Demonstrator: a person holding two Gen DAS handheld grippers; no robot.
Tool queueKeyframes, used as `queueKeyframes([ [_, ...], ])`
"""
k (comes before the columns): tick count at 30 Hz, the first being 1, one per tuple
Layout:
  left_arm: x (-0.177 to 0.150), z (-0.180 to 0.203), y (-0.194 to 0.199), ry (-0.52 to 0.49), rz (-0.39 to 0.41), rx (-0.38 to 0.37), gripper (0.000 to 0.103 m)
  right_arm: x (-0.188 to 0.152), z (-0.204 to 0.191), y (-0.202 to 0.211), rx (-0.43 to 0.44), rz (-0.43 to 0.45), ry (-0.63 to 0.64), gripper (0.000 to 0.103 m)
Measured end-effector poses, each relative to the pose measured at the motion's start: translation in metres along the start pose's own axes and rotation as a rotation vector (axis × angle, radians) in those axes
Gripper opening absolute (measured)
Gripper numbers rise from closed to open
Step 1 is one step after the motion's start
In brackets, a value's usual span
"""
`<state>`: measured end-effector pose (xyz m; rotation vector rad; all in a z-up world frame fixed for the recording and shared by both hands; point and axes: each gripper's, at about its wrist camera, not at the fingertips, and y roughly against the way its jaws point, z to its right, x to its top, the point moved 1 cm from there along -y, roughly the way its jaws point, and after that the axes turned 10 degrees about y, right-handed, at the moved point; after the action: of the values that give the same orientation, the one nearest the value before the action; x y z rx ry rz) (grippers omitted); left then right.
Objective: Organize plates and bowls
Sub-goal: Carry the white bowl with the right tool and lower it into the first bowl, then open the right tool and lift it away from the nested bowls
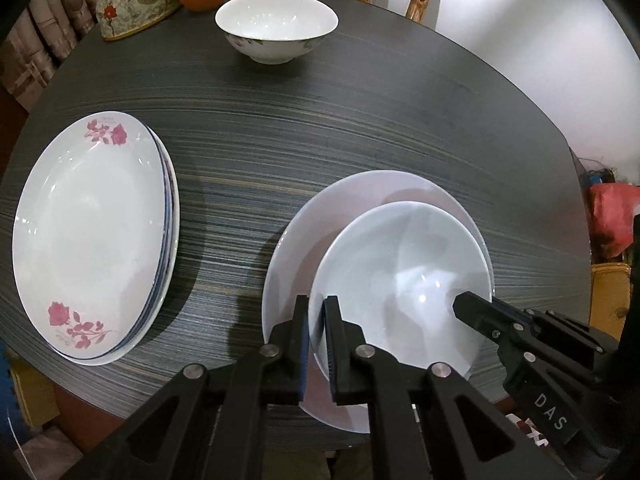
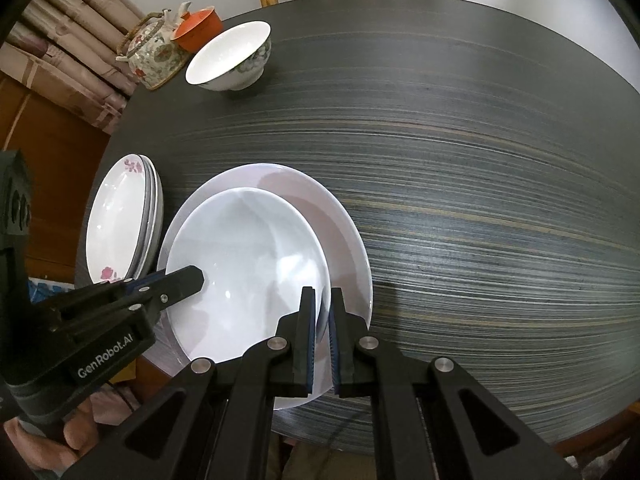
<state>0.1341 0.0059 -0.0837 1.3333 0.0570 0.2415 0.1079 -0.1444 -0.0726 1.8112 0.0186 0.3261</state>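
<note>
Tools are both clamping 1 pale bowl point(image 1: 400, 280): left tool point(image 1: 317, 344) is pinching its left rim, right tool point(image 2: 323, 338) its right rim. Bowl is sitting over a white plate point(image 2: 344, 216) on the tabletop point(image 1: 320, 128). Rose plates point(image 1: 88, 236) are stacking left; another bowl point(image 1: 276, 26) is standing far back.

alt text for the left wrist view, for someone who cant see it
Both grippers, left gripper and right gripper, clamp opposite rims of a plain white bowl over a larger white plate on a dark round table. Rose-patterned plates are stacked at left.
</note>
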Motion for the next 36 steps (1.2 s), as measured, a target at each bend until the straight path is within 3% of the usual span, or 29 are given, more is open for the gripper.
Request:
queueKeyframes([
  [20, -0.008, 0.009, 0.003, -0.027, 0.037, 0.041, 0.008, -0.001, 0.002, -0.003, -0.002, 0.002, -0.019, 0.010],
  [22, -0.008, 0.010, 0.003, -0.032, 0.042, 0.047, 0.009, -0.001, 0.003, -0.002, 0.003, 0.005, -0.025, 0.013],
  [24, -0.008, 0.011, 0.008, -0.036, 0.057, 0.058, 0.013, 0.000, 0.003, 0.000, -0.001, 0.011, -0.028, 0.022],
  [27, -0.007, 0.010, 0.014, -0.038, 0.073, 0.054, 0.019, 0.002, 0.001, 0.003, -0.006, 0.019, -0.021, 0.023],
  [36, -0.008, 0.002, 0.034, -0.021, 0.093, 0.021, 0.020, 0.003, 0.002, 0.011, 0.000, 0.036, -0.026, 0.024],
])
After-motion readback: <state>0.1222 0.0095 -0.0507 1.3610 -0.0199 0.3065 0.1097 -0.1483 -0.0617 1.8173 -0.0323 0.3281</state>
